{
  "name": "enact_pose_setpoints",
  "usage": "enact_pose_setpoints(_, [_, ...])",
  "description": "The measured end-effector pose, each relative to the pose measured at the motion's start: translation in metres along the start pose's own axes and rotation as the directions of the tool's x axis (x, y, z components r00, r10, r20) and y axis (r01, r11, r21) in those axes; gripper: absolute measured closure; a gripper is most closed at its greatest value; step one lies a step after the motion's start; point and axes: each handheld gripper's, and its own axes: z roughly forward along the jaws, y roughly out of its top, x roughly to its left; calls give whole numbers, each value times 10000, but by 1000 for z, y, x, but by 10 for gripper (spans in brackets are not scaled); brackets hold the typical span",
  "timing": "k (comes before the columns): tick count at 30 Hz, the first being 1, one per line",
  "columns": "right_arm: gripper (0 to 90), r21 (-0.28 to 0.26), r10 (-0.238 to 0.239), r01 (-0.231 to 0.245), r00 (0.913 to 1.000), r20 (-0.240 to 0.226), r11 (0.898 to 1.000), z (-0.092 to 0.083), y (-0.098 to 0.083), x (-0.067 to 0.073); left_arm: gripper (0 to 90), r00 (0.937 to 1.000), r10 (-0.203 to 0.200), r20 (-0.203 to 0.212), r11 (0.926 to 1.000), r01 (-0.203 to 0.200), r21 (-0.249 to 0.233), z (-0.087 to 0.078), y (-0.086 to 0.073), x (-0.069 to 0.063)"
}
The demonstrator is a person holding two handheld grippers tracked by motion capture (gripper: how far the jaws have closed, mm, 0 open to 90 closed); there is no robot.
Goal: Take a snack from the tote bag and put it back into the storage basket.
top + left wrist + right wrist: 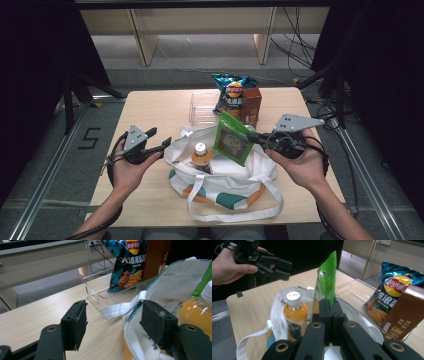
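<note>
Two snack bags (pixel 234 92), one bottle (pixel 200 156), one bag (pixel 225 190)

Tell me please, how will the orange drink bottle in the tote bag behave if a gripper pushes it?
The orange drink bottle stands tall and narrow on the soft cloth of the tote bag, so it will probably tip easily. It looks nearly full, so likely heavy for its size. Once on its side, its round body may roll.

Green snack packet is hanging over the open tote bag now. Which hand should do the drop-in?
Right. The right gripper is already shut on the green snack packet above the tote bag. The left gripper is open and empty, beside the bag's rim.
</note>
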Motion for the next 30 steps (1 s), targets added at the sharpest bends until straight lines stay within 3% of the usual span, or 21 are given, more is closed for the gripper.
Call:
enact_pose_setpoints(6, [900,-20,-190,190,9998,-78,9998,-4,6,-3,365,10000,71,-10,10000,-71,53,0,0,1])
enact_pose_setpoints(18, [900,-394,-205,213,9996,202,9990,-9,17,-8,365,10000,49,-40,10000,-49,-29,-1,1,2])
enact_pose_setpoints(20, [900,-413,-197,197,9998,10,9990,-9,19,-9,365,10000,23,3,10000,-23,-86,0,1,2])
enact_pose_setpoints(21, [900,-454,-408,422,9987,301,9981,-9,20,-10,365,10000,56,-34,10000,-57,-22,-1,1,2])
enact_pose_setpoints(22, [900,-346,-160,165,9998,141,9993,-9,20,-9,365,10000,53,-36,10000,-53,-16,-1,1,2])
enact_pose_setpoints(24, [900,-477,-324,336,9991,257,9983,-9,22,-11,366,10000,58,-50,10000,-58,-21,-1,1,2])
enact_pose_setpoints(27, [900,-427,-160,164,9998,99,9990,-9,23,-10,366,10000,73,-48,10000,-73,-35,-1,1,2])
enact_pose_setpoints(30, [900,-476,-175,190,9993,333,9987,-8,25,-11,366,10000,11,4,10000,-11,-86,0,1,2])
